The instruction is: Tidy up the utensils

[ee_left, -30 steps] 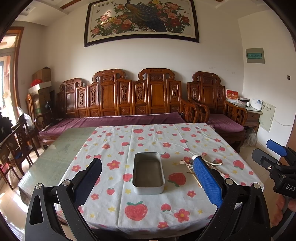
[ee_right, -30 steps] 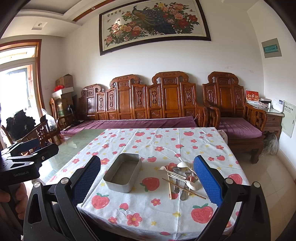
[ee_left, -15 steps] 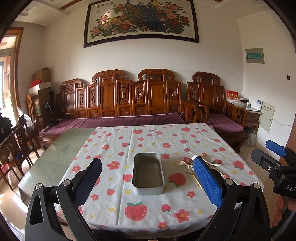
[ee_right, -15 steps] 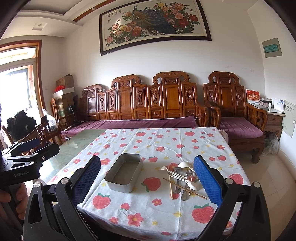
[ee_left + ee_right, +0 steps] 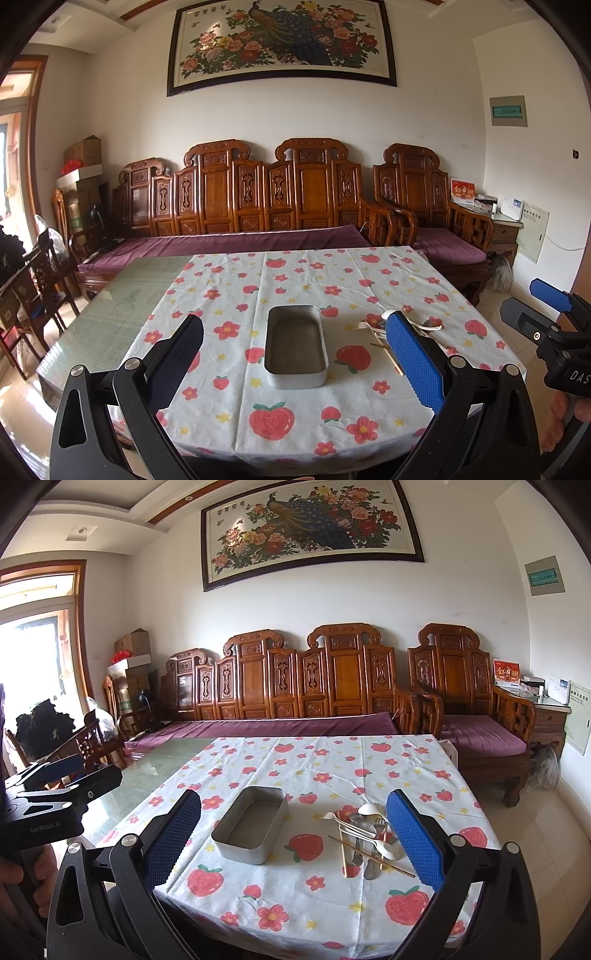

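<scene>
An empty rectangular metal tin (image 5: 296, 345) (image 5: 251, 823) sits on the flowered tablecloth near the table's front. A loose pile of utensils (image 5: 367, 834) lies to its right: white spoons, metal cutlery and wooden chopsticks; in the left wrist view the pile (image 5: 376, 330) is partly hidden behind my left gripper's right finger. My left gripper (image 5: 295, 358) is open and empty, held back from the table's front edge, facing the tin. My right gripper (image 5: 293, 834) is open and empty, also off the table's front edge, between tin and pile.
The table (image 5: 110, 321) has bare green glass on its left part and the tablecloth (image 5: 332, 768) on the rest. A carved wooden bench (image 5: 258, 206) and an armchair (image 5: 476, 709) stand behind it. Dark chairs (image 5: 33, 291) stand at the left.
Both views have shifted very slightly; both grippers stay open and empty. Nothing on the table has moved.
</scene>
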Demonstrator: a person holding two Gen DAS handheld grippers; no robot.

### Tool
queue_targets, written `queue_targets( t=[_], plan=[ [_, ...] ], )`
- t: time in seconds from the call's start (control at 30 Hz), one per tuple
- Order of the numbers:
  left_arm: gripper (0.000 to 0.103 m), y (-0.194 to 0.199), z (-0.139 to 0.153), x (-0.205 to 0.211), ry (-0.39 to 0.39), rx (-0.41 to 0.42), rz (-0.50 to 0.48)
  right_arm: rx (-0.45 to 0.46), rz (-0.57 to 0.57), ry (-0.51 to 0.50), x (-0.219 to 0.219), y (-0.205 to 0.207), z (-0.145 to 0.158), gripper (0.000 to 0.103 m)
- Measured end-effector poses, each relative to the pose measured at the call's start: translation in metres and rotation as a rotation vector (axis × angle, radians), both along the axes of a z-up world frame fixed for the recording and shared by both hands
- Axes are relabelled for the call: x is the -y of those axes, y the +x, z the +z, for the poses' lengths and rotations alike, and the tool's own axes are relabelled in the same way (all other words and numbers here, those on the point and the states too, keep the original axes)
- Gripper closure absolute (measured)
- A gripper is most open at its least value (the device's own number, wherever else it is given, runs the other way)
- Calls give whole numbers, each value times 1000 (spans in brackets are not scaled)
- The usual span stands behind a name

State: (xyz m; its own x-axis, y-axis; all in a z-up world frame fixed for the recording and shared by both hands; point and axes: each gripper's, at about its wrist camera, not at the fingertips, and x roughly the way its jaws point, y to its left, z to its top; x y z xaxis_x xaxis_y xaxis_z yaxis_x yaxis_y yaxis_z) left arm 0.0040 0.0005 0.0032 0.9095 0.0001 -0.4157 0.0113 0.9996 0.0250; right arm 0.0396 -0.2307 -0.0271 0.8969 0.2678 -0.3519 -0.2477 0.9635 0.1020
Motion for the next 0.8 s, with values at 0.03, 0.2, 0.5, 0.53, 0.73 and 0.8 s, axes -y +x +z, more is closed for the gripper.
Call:
queue_targets(
  t=[0.03, 0.2, 0.5, 0.53, 0.73, 0.8],
  plan=[
    [7, 0, 0, 0, -1, 0, -1, 0, 0, 0, -2, 0, 1, 2],
    [7, 3, 9, -2, 0, 3, -2, 1, 1, 1, -1, -1, 1, 2],
    [7, -6, 17, 4, 3, 7, -5, 1, 4, 4, -2, -2, 2, 2],
    [7, -6, 17, 4, 3, 7, -5, 2, 3, 5, -3, -3, 2, 2],
    [7, -6, 18, 4, 3, 8, -4, 1, 3, 5, -3, -2, 2, 2],
    [7, -7, 17, 5, 3, 6, -6, -1, 5, 6, -3, -3, 3, 2]
  ],
)
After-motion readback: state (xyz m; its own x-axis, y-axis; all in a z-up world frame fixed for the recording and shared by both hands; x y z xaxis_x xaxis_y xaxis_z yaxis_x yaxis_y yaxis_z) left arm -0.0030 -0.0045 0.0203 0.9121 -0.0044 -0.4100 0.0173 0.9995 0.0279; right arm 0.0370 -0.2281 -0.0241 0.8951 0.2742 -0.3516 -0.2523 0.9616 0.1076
